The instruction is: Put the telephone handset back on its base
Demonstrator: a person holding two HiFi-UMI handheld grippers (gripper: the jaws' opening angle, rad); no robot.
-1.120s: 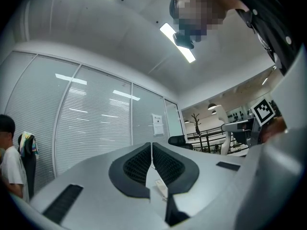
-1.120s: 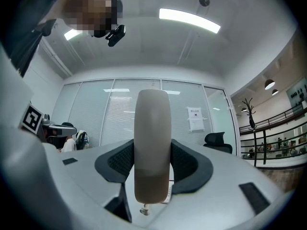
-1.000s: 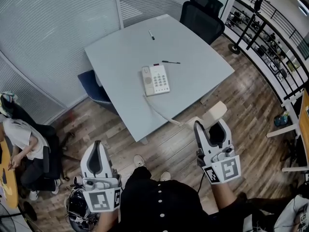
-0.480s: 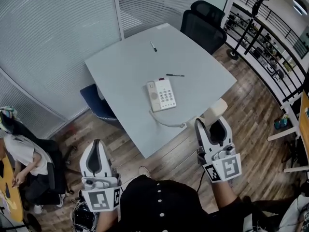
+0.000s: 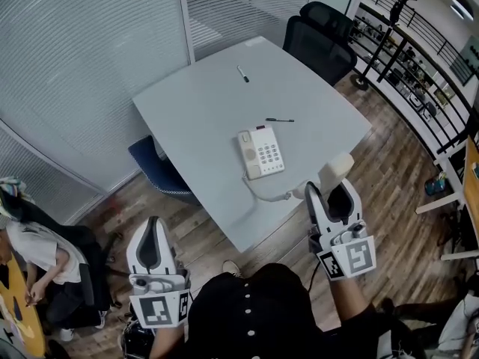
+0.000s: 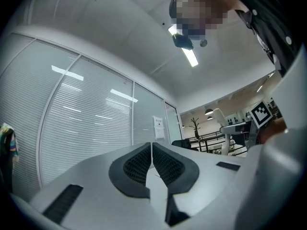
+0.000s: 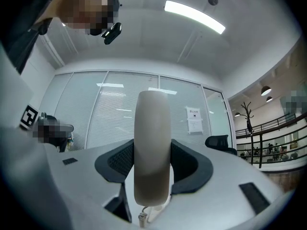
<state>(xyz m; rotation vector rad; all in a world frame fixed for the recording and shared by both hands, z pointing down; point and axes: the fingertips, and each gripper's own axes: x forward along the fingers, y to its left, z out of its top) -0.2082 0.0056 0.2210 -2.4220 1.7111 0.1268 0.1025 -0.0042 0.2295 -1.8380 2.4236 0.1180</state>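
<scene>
Where the right claw [image 7: 152, 164] grips, the cream handset [image 7: 152, 123] seems smoothly rounded.

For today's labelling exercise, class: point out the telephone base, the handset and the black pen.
telephone base [image 5: 268, 155], head view, on its keypad.
handset [image 7: 152, 143], right gripper view, on its middle.
black pen [image 5: 279, 120], head view, mid-shaft.

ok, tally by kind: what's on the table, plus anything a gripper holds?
Pens: 2
Phone base: 1
Cord: 1
Handset, in right gripper: 1
Total: 5
</scene>
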